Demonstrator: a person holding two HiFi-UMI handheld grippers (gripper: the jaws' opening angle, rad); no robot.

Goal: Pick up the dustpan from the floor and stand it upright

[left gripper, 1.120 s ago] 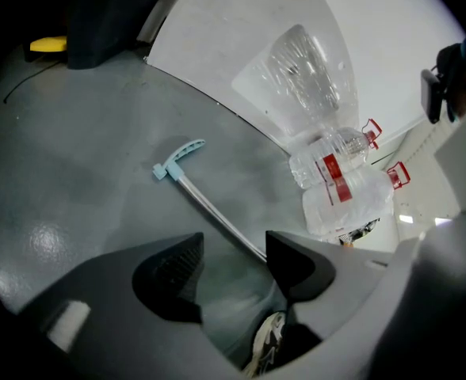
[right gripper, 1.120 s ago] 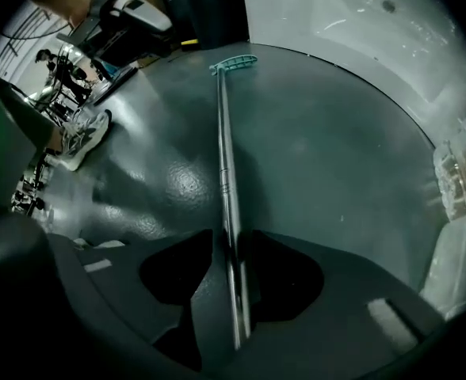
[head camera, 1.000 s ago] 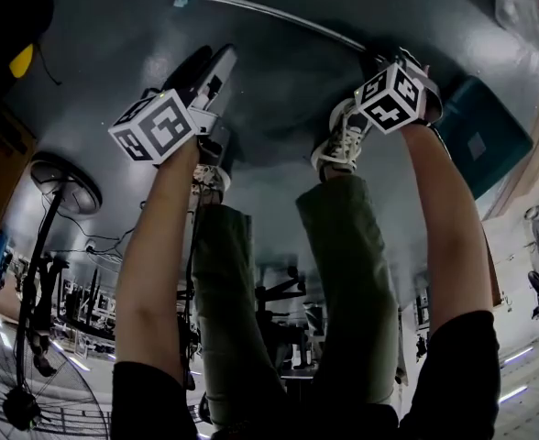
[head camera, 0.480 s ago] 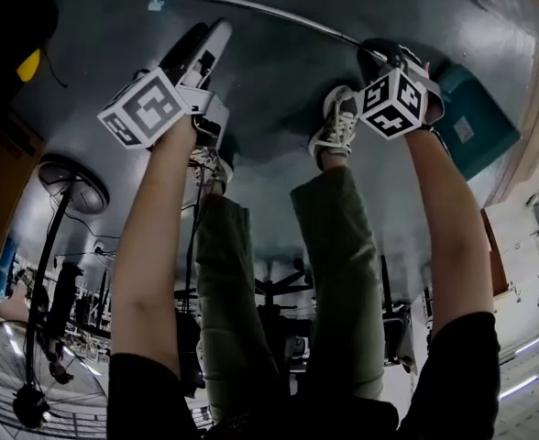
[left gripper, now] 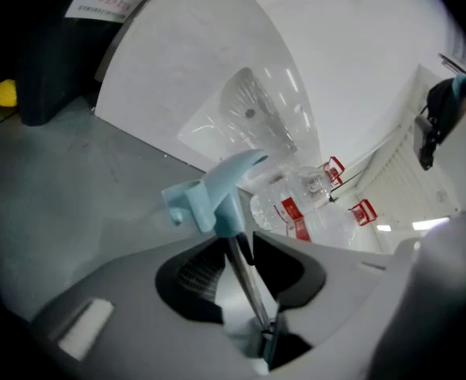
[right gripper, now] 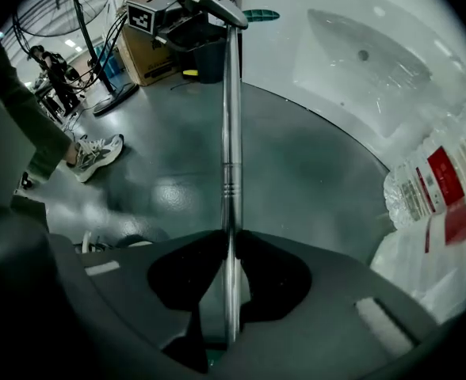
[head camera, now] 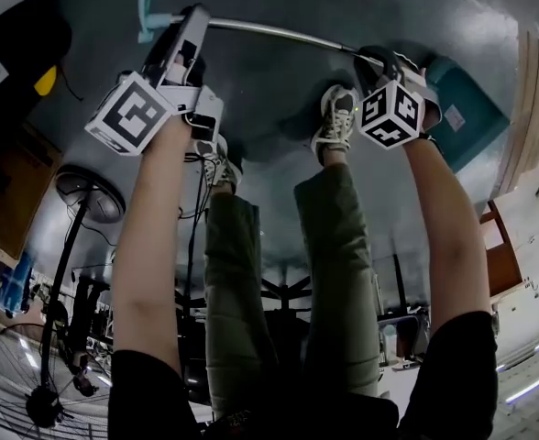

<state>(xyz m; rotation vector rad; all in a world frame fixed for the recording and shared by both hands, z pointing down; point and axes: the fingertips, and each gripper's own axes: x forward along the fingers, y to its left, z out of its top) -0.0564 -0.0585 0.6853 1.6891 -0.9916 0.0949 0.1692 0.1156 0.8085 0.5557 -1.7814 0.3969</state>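
Note:
The dustpan has a teal pan, a long metal handle and a pale blue grip at its end. In the head view my right gripper is shut on the handle near the pan. The right gripper view shows the pole pinched between its pads and running up to my left gripper. My left gripper sits near the blue grip. Its jaws are closing, with the pole between them and the pads touching it just below the blue grip.
The person's shoes stand on the dark floor between the grippers. A standing fan's base and a brown box are at the left. A bag of plastic bottles and a white tub-like shell lie beyond the handle.
Both grippers have risen, and the handle has lifted with the right one. The left gripper has moved from beside the handle onto it near the blue grip, and its jaws have narrowed round the pole.

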